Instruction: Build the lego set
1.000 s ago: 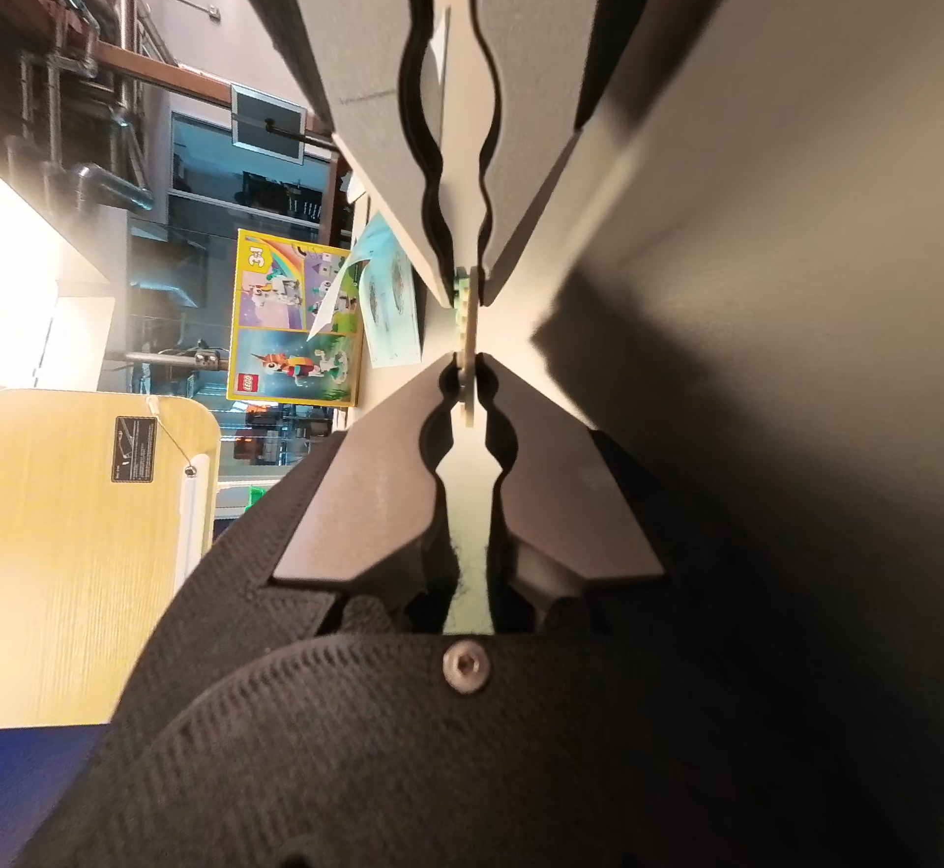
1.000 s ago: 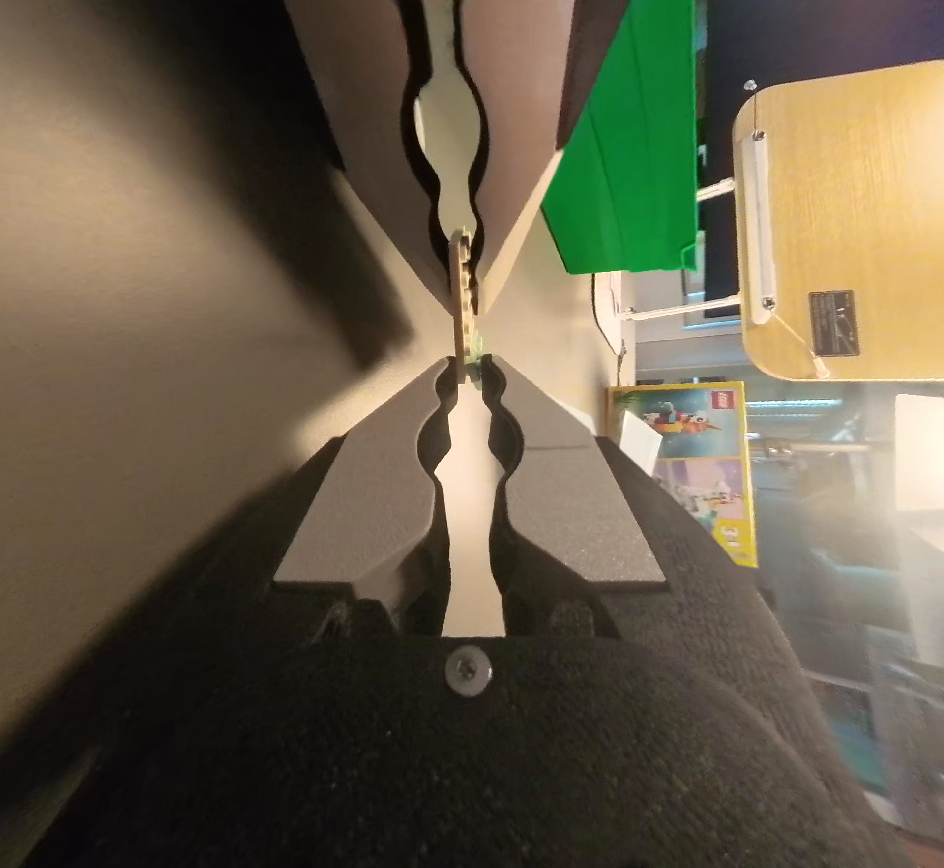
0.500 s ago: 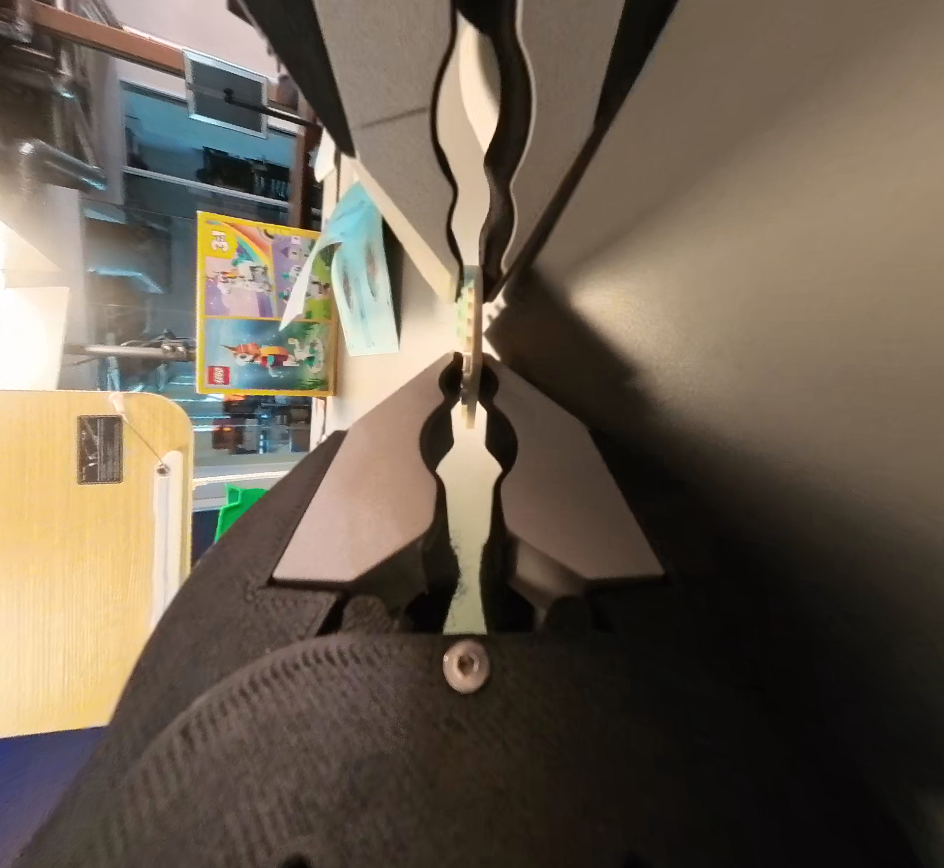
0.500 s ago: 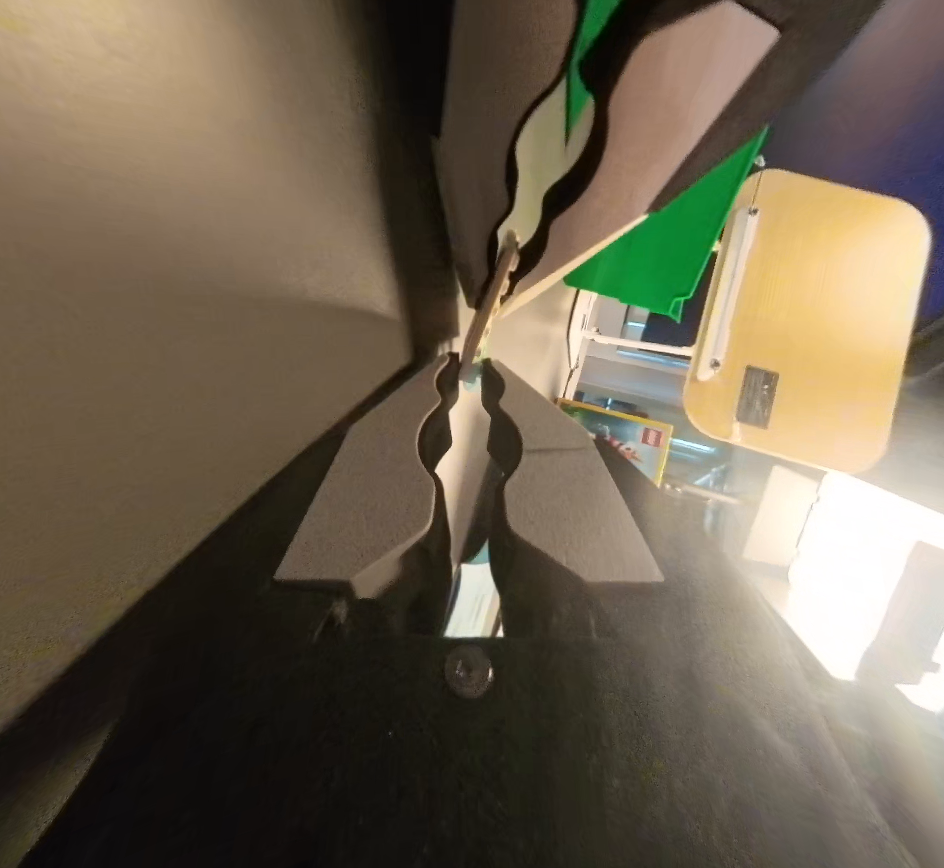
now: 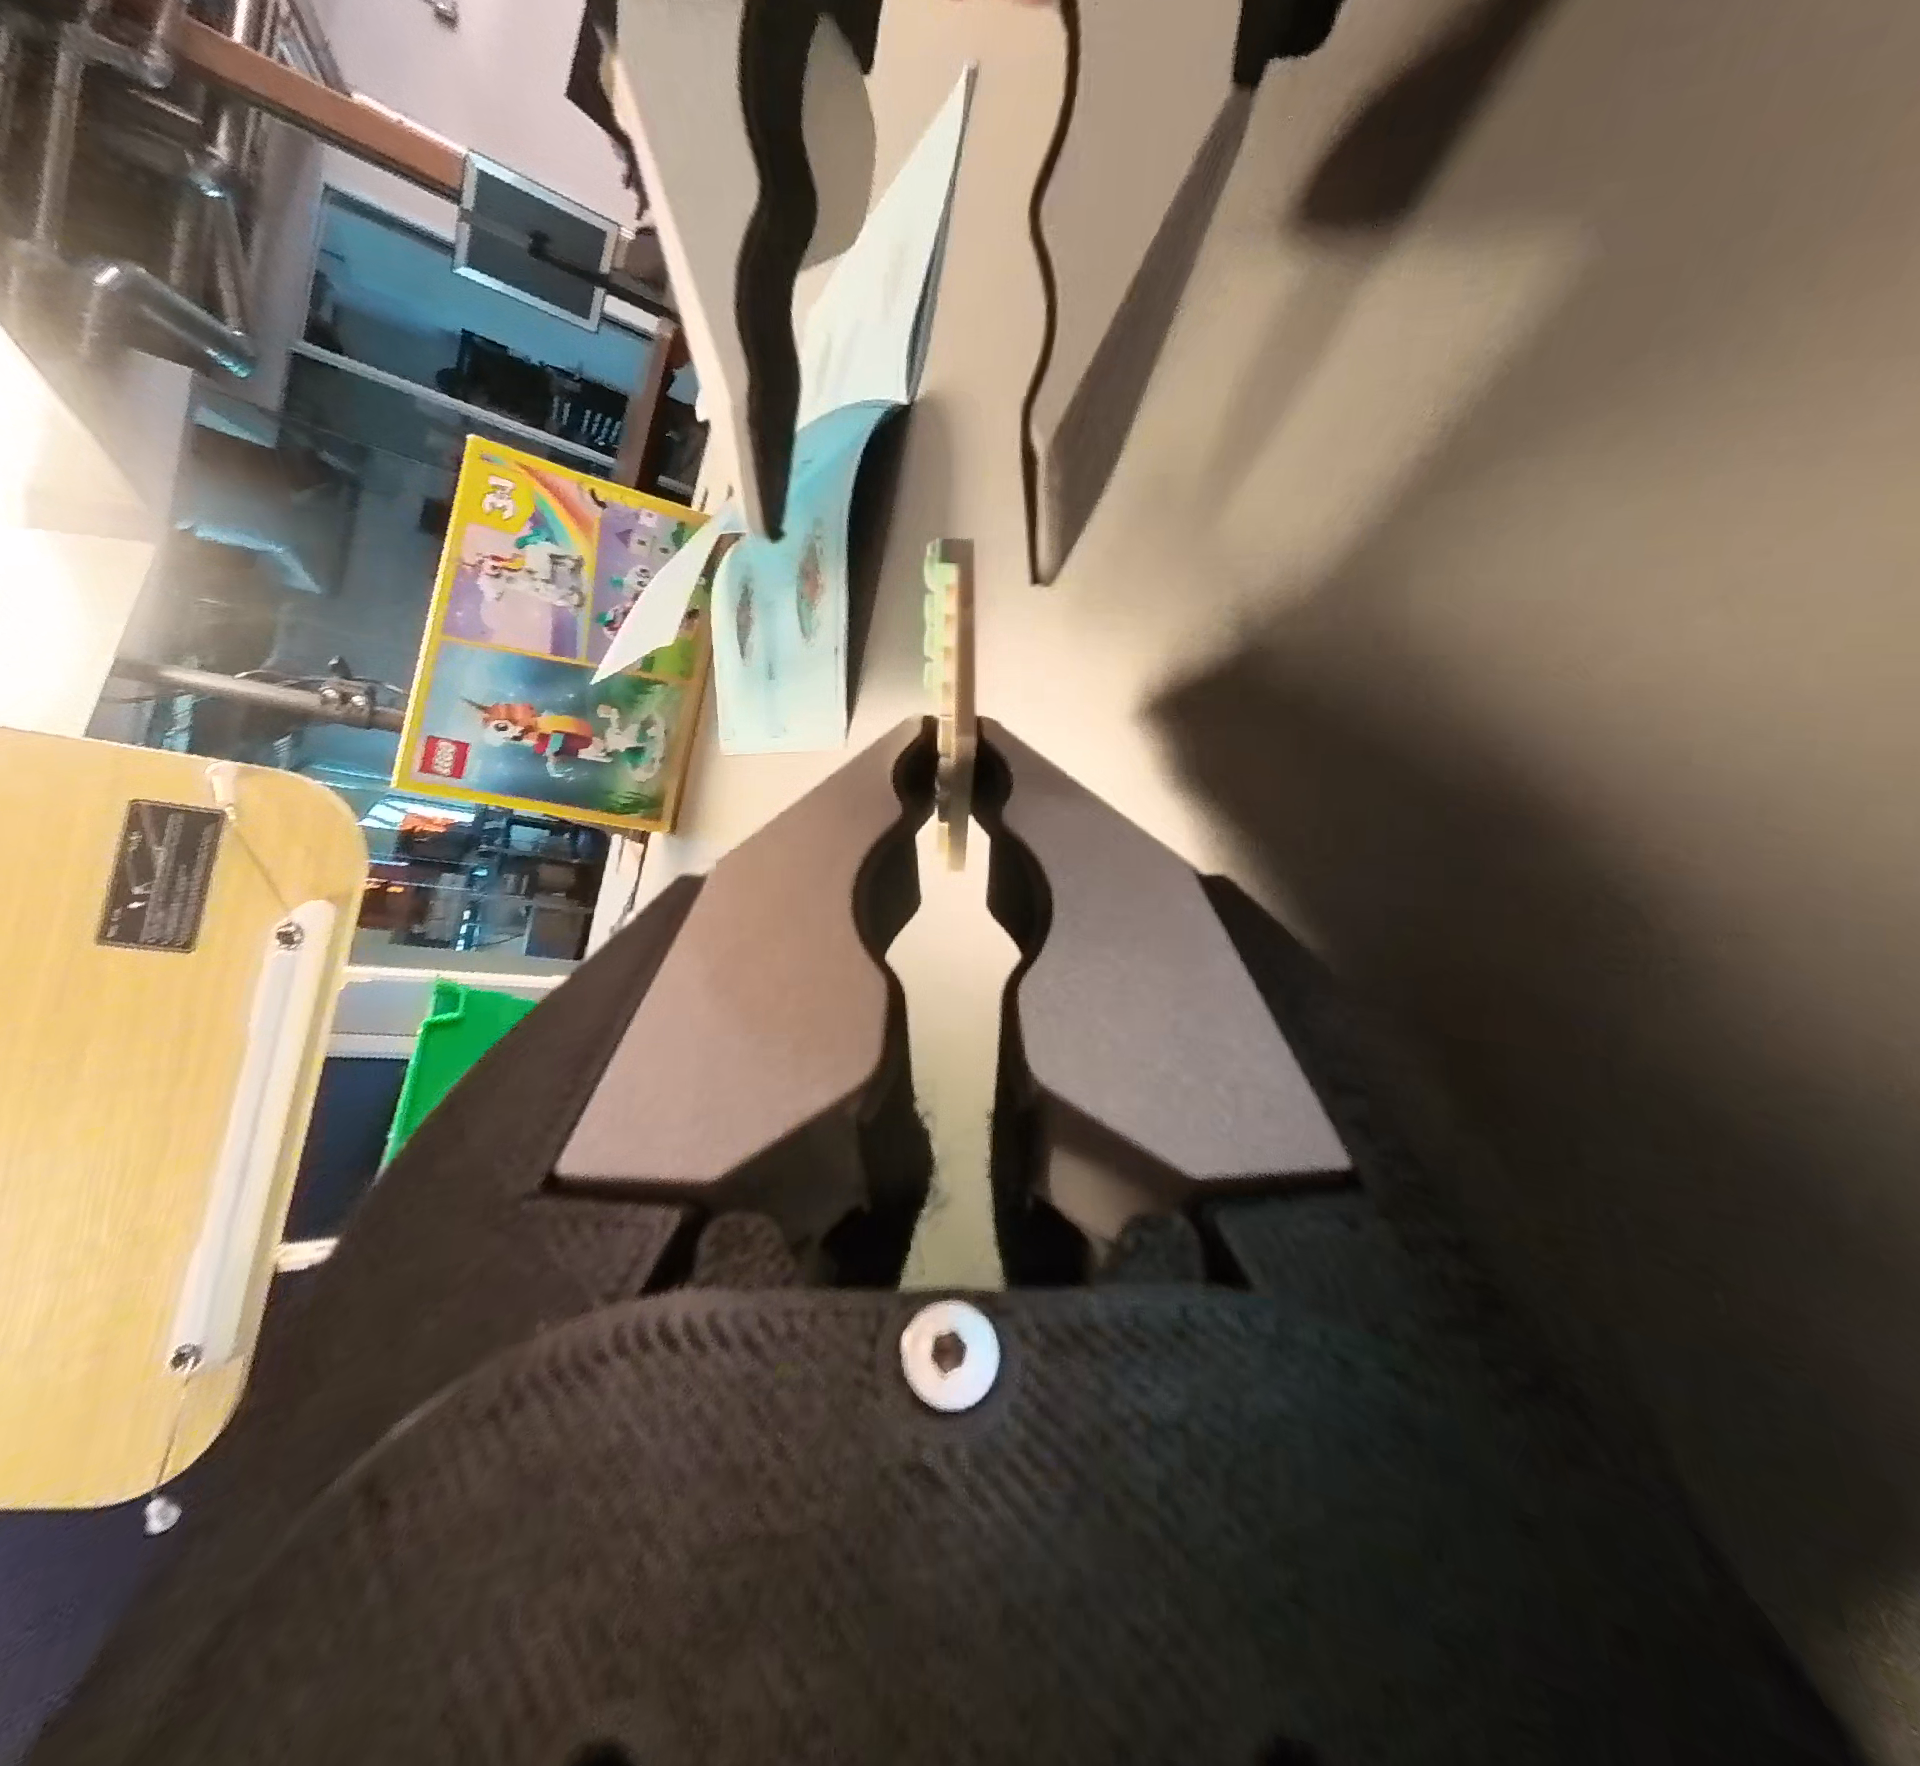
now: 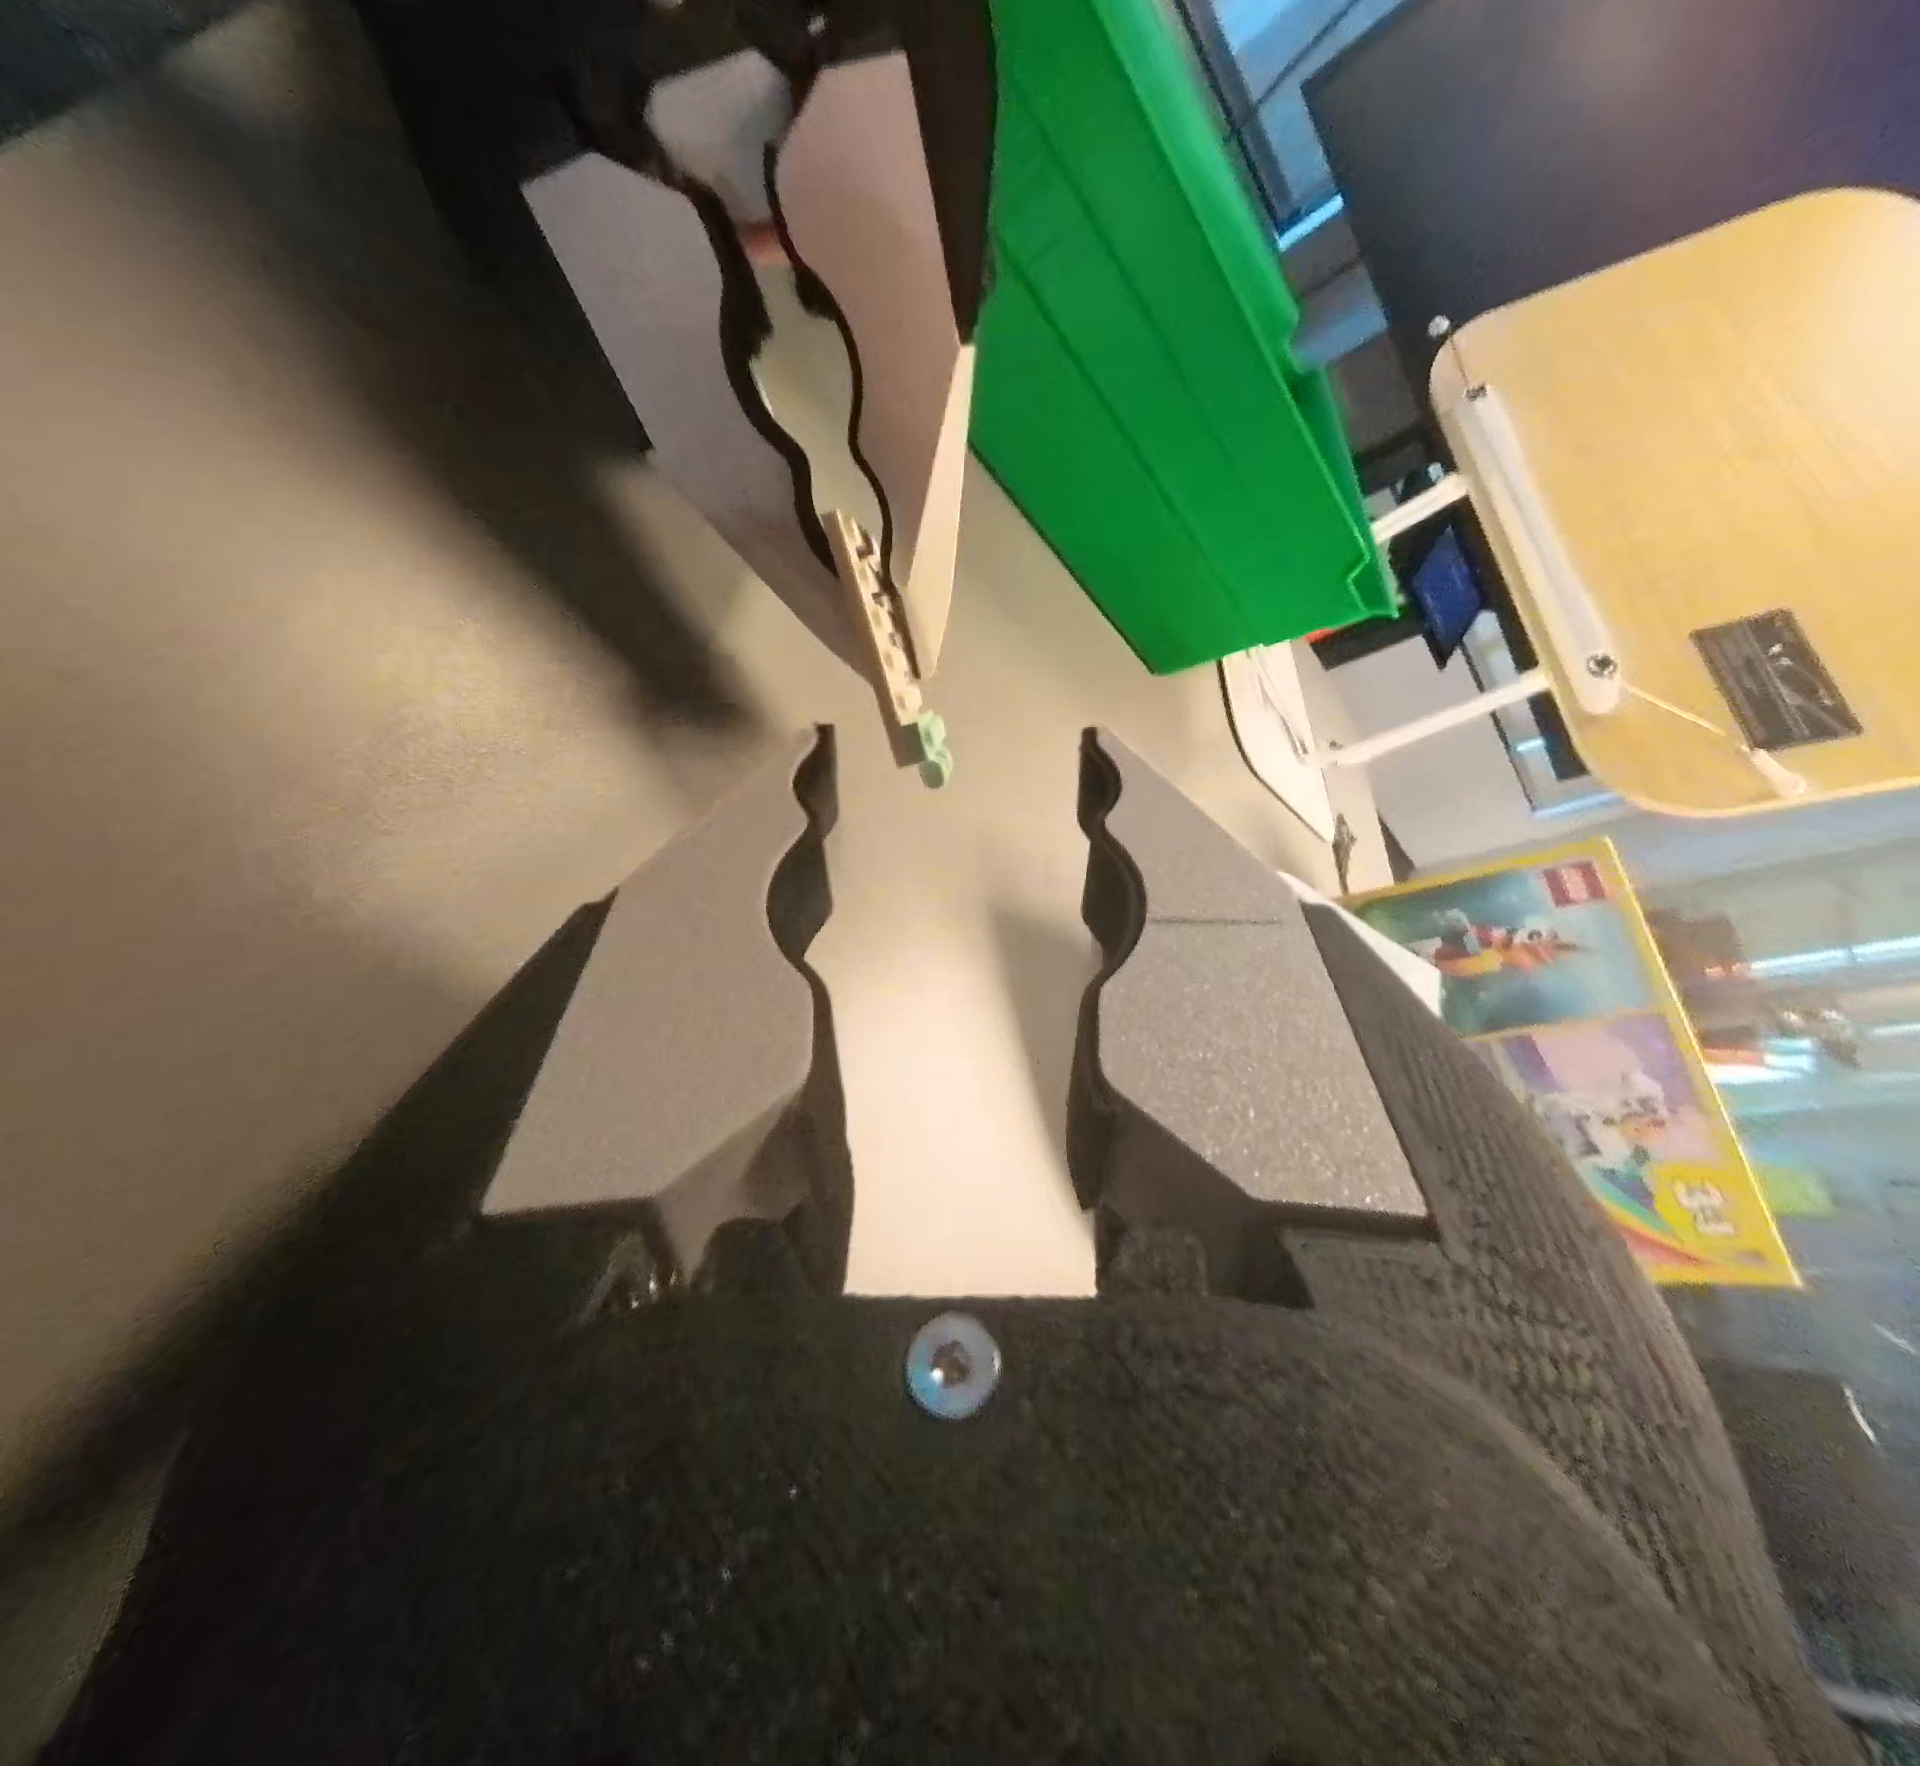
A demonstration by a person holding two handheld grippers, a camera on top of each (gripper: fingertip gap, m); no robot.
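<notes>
Left wrist view: left gripper (image 5: 956,750) clamped on the near end of a thin tan lego plate (image 5: 962,677), which stands edge-on between the fingertips. Pale green brick (image 5: 940,615) is stuck to the plate's left face, toward its far end. Right gripper (image 5: 904,542) faces it from above with fingers spread wide, clear of the plate on both sides. Open instruction booklet (image 5: 831,511) and the yellow lego box (image 5: 551,636) lie on the table (image 5: 1558,366) beyond.

Right wrist view: right gripper (image 6: 951,750) released, nothing between its fingers. Plate (image 6: 878,620) juts from the opposite gripper's (image 6: 873,573) tips, its green end just short of the right fingertips, not touching. Green bin (image 6: 1143,314) sits on the table to the right; a wooden chair back (image 6: 1714,469) lies past it.
</notes>
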